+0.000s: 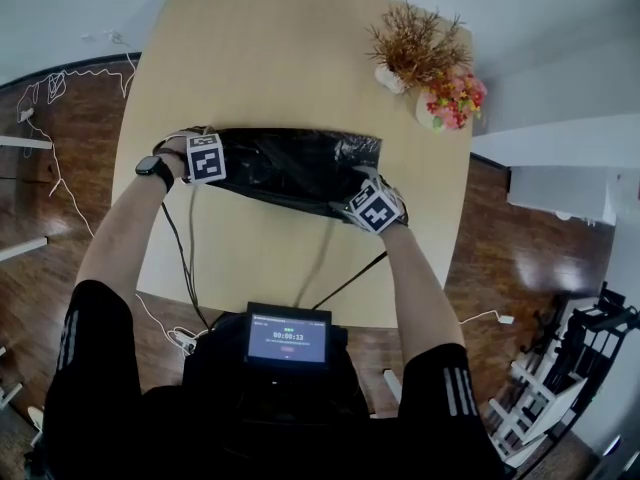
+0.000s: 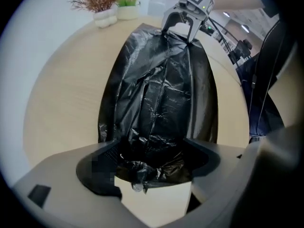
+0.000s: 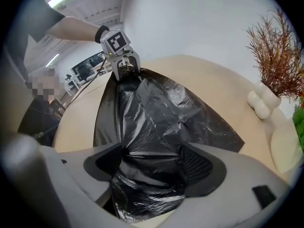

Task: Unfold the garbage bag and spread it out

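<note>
Looking steeply down, you see a small screen [image 1: 289, 336] at your chest, showing a timer. Dark cables [image 1: 185, 258] trail from it over the near edge of the pale wooden table [image 1: 260, 68]. Beyond them your two bare forearms reach out, with a black watch [image 1: 153, 166] on your left wrist.

Your left gripper [image 1: 222, 160] and right gripper [image 1: 358, 200] sit low over the table, each topped with its marker cube, and face each other from opposite ends of the black garbage bag [image 1: 295, 168]. The bag lies across the middle of the table as a long, crinkled, glossy strip running from one gripper to the other.

In the left gripper view, that claw stands wide apart. The bag's bunched end lies loose in the gap, and bare table shows beneath it. In the right gripper view, that claw is also spread wide. The bag's other end lies slack between the pads, and neither side clamps it.

Farther back, near the table's far right corner, are a white vase of dried brown twigs [image 1: 415, 43] and a pot of pink and yellow flowers [image 1: 450, 98]. Dark wood flooring [image 1: 40, 168] surrounds the table.
</note>
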`<state>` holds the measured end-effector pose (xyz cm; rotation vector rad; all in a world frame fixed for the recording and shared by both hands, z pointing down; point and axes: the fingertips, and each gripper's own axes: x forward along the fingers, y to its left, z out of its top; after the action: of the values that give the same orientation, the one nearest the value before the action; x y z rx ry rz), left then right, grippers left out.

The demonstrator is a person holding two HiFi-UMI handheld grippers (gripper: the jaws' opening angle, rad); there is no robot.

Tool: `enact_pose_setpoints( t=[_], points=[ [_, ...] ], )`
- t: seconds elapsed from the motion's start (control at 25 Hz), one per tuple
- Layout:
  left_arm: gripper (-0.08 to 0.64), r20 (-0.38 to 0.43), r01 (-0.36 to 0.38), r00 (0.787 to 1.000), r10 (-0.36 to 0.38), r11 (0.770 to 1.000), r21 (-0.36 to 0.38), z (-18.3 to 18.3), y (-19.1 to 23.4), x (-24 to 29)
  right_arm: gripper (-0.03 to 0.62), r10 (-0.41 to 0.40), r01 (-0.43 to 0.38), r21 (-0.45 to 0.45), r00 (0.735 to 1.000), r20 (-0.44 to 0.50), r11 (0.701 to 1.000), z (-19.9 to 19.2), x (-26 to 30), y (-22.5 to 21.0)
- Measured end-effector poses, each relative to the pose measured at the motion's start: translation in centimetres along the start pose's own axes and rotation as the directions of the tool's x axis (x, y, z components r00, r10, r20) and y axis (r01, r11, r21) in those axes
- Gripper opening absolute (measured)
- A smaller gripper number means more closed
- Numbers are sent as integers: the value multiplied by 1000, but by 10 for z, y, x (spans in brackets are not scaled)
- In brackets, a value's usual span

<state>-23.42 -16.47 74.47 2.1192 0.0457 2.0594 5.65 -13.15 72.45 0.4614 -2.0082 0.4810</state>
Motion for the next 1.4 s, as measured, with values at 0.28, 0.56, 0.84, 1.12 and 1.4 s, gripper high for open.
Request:
enact_pose_setpoints(
  t=[0.28, 0.56, 0.84, 1.12, 1.4],
  points=[
    [445, 5, -23, 1000, 23, 1000, -11, -1, 0, 3, 433, -17, 17, -27, 1000, 7, 999, -2, 2, 1],
    [445, 29, -79, 996, 79, 997, -6, -1, -1, -3, 440, -82, 85, -32, 992, 98, 996, 13, -12, -1],
    [438, 214, -233, 948, 235, 972, -35, 17, -19, -49, 448, -138, 159, -48, 947, 292, 986, 37, -60, 21],
    [397, 320, -377, 863, 390, 920, -103, 18, -39, -91, 437, -194, 198, 23, 920, 339, 980, 35, -89, 43],
    [328, 394, -406, 793, 464, 885, -227, 20, -44, -120, 436, -257, 229, 116, 880, 400, 966, 43, -124, 62]
  ],
)
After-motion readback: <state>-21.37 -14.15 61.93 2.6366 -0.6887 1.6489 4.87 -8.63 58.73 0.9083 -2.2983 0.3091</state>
